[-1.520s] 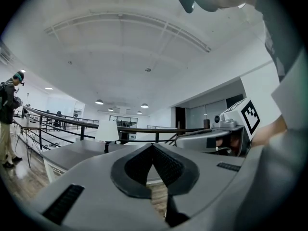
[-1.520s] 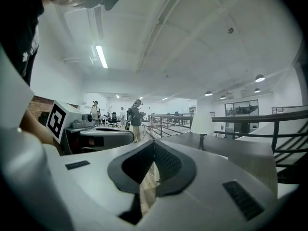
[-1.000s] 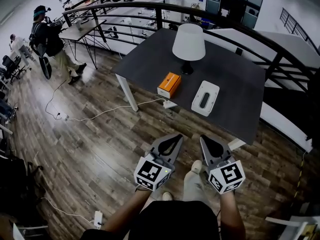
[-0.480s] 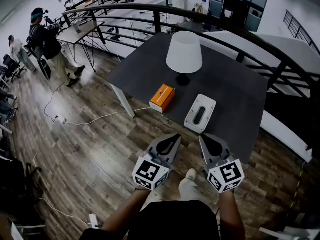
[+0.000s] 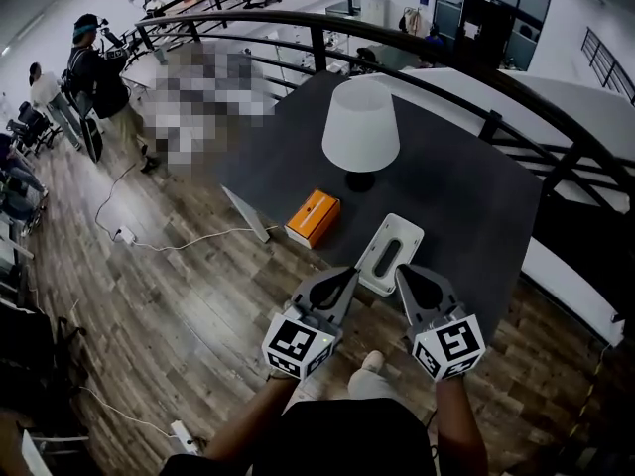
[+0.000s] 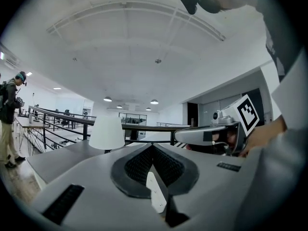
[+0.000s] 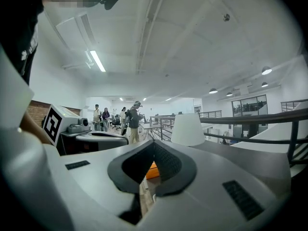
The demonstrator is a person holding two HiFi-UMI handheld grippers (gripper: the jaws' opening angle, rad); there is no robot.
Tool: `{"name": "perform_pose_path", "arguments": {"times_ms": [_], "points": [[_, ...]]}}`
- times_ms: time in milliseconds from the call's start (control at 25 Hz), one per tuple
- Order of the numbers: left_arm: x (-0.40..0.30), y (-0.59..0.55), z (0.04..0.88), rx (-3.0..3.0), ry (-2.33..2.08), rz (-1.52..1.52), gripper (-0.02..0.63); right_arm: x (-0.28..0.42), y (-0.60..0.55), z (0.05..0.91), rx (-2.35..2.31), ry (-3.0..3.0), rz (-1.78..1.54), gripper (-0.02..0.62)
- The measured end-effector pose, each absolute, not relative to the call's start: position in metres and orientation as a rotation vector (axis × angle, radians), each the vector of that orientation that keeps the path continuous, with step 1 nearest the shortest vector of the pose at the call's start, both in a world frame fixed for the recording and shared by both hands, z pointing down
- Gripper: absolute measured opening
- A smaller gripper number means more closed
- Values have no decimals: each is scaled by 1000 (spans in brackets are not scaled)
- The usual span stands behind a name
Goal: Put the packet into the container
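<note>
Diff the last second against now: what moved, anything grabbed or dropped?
The person walked up to the table. In the head view the lamp, the orange packet and the white container have slid closer, and the container now sits just ahead of the gripper tips. Nothing grabbed or released. The left gripper and right gripper stay shut, empty and side by side, and the table items keep their layout.

The left tongs and right tongs are held side by side, pointing forward, each with jaws pressed together, empty.
</note>
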State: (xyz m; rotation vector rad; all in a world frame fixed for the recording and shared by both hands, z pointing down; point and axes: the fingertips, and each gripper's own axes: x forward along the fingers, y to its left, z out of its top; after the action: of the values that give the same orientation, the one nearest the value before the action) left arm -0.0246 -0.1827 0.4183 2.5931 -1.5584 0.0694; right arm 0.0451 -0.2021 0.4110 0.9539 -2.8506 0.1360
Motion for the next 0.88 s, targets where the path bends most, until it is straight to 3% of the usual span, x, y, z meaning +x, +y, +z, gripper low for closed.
{"name": "perform_pose_path", "arguments": {"times_ms": [880], "points": [[-16, -243, 433, 2462, -1721, 142, 8, 65, -277, 425, 814, -2884, 237, 5]]}}
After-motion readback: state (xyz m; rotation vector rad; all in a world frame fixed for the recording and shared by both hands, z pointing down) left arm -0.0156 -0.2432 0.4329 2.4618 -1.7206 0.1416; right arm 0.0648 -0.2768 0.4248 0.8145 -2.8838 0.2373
